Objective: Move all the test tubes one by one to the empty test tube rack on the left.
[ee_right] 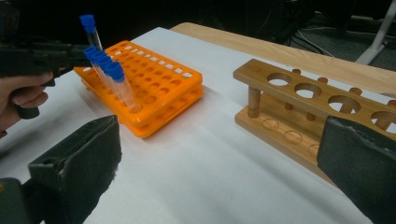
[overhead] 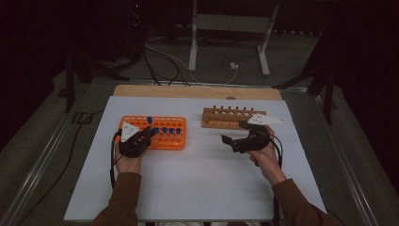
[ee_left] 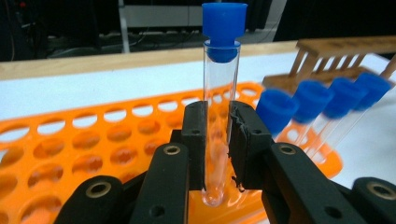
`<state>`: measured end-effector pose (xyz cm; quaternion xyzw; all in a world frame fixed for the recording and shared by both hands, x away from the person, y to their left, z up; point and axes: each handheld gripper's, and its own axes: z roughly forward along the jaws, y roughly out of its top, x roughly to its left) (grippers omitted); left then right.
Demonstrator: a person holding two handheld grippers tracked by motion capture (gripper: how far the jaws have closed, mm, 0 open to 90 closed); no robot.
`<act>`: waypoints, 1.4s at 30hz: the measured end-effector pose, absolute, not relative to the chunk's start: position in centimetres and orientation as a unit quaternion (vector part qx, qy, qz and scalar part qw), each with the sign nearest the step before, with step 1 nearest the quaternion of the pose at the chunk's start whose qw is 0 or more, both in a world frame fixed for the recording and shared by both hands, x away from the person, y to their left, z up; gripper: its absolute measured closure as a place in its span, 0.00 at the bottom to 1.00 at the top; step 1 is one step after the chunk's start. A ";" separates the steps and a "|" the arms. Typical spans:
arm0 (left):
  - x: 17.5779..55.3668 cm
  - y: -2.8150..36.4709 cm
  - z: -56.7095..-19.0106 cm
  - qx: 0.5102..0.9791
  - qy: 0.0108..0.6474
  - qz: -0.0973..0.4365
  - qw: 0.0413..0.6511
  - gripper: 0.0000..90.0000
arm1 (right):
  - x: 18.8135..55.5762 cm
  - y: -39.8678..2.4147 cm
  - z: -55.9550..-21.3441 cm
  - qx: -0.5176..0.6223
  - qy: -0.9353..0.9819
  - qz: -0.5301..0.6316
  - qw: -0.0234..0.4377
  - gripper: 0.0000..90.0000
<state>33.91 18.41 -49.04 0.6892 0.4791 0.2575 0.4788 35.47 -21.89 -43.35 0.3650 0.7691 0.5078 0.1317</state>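
Note:
My left gripper (ee_left: 217, 140) is shut on a clear test tube (ee_left: 220, 112) with a blue cap (ee_left: 224, 23), held upright with its round bottom just above the orange rack (ee_left: 70, 149). In the high view the left gripper (overhead: 147, 134) sits at the rack's (overhead: 176, 143) near left side. Several blue-capped tubes (ee_left: 322, 102) stand tilted in the rack's near row. My right gripper (ee_right: 219, 158) is open, with nothing between its pads, and hovers over the white mat in front of the wooden rack (ee_right: 322, 112). Its holes are empty.
The white mat (overhead: 197, 183) covers the table, with a strip of wood (overhead: 197, 91) showing along the far edge. Beyond the table are cables and a white stand frame (overhead: 230, 28) on the floor.

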 end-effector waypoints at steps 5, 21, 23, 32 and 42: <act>33.7 18.4 -49.8 0.702 0.477 0.252 0.465 0.87 | 35.4 -22.0 -43.6 0.366 0.770 0.507 0.130 0.00; 33.1 18.1 -50.4 0.726 0.464 0.259 0.436 0.87 | 35.1 -21.8 -44.2 0.365 0.772 0.505 0.124 0.00; 33.0 18.0 -50.4 0.729 0.462 0.259 0.434 0.86 | 35.1 -21.9 -44.2 0.365 0.771 0.506 0.124 0.00; 33.0 18.4 -50.2 0.717 0.484 0.230 0.447 0.66 | 34.9 -22.3 -44.1 0.368 0.766 0.511 0.125 0.00; 31.2 20.3 -48.0 0.687 0.488 0.236 0.484 0.45 | 34.1 -24.2 -43.8 0.383 0.747 0.525 0.139 0.00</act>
